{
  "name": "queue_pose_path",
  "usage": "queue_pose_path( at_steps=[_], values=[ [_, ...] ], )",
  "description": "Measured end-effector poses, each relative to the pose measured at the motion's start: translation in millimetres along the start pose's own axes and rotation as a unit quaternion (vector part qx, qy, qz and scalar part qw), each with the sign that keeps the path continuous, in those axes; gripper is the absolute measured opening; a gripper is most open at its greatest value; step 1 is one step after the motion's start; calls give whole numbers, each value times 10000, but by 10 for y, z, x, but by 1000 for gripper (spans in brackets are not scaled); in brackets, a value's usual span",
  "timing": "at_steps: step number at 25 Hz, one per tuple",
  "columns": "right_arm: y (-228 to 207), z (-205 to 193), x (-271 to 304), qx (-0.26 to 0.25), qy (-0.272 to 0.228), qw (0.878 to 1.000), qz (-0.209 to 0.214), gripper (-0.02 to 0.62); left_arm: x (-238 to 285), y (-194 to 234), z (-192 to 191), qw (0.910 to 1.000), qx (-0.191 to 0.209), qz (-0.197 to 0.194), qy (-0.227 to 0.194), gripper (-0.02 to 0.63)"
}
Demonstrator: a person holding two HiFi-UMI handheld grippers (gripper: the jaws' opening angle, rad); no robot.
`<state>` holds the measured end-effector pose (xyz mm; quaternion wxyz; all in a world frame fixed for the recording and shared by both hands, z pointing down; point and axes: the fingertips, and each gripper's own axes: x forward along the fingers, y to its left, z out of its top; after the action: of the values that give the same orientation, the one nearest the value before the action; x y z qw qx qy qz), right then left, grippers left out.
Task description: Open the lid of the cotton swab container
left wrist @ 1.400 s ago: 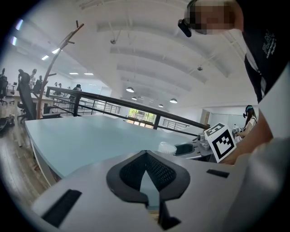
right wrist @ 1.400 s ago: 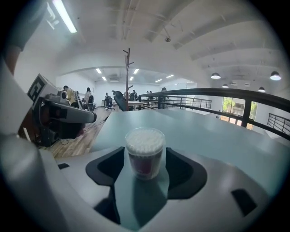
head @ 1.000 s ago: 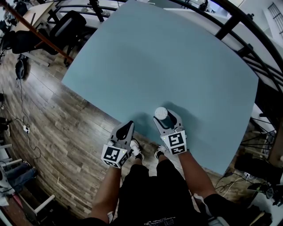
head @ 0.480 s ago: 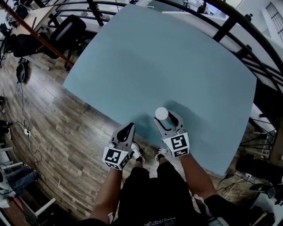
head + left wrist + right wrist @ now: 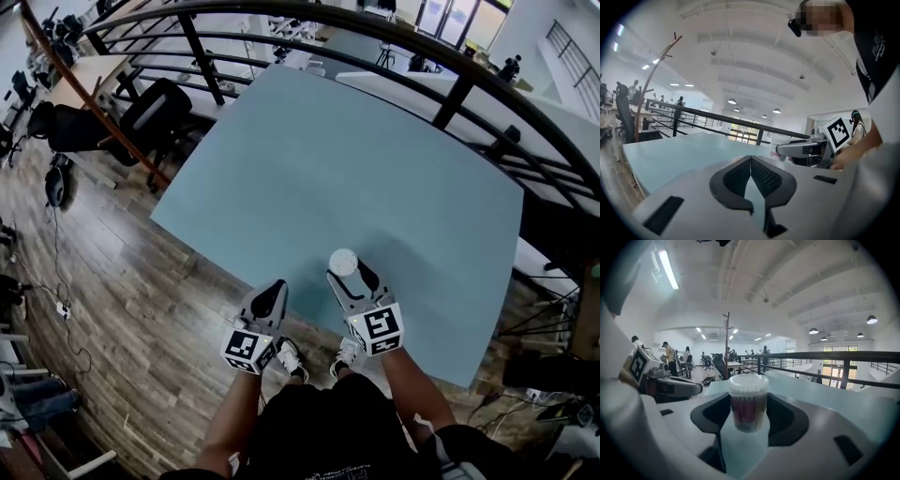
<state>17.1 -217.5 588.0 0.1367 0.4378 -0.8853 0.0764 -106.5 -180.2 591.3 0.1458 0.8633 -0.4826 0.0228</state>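
The cotton swab container [image 5: 343, 262] is a small clear cup with a white top and its lid on. It stands upright between the pads of my right gripper [image 5: 346, 273], which is shut on it over the near edge of the blue-grey table [image 5: 375, 159]. The right gripper view shows the container [image 5: 749, 401] close up, with white swab tips under the lid and a dark red band lower down. My left gripper [image 5: 277, 286] is shut with nothing in it, just left of the right one and off the table's front edge. Its pads meet in the left gripper view [image 5: 751, 159].
A black railing [image 5: 281, 42] runs behind the table. An office chair [image 5: 155, 108] stands at the table's far left corner. Wooden floor [image 5: 122, 309] lies to the left and below. The person's legs and shoes [image 5: 291, 361] are under the grippers.
Both grippers have risen, the right one more, and it has carried the container up with it. The head view has tilted and now takes in more of the railing.
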Motion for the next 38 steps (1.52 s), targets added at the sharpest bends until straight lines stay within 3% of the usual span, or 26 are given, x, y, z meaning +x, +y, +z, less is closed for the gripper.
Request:
queue_pose_path(
  at_steps=[5, 11, 21, 23, 27, 30, 34, 38],
  values=[
    [74, 331, -242, -36, -230, 9997, -110, 252, -68, -170, 351, 9993, 296, -19, -210, 9],
    [139, 757, -520, -55, -515, 9986, -138, 252, -145, -492, 780, 9958, 623, -452, -492, 11],
    [238, 880, -678, -4, -521, 9981, 316, 250, -126, -816, 1028, 9855, 1113, -1124, -610, 12],
    [279, 887, -656, -41, -494, 9979, 420, 250, -113, -829, 1083, 9806, 1408, -1227, -601, 67],
    [335, 889, -621, -93, -439, 9970, 636, 250, -95, -887, 1209, 9601, 2327, -1462, -512, 151],
    [374, 898, -606, -105, -426, 9956, 829, 250, -89, -943, 1175, 9354, 3112, -1668, -211, 166],
    [420, 892, -589, -307, -348, 9934, 1049, 250, -87, -972, 1107, 9063, 3833, -1777, 76, 181],
    [435, 805, -575, -511, -146, 9910, 1227, 250, -49, -1020, 1024, 8676, 4627, -1796, 302, 186]
  ],
)
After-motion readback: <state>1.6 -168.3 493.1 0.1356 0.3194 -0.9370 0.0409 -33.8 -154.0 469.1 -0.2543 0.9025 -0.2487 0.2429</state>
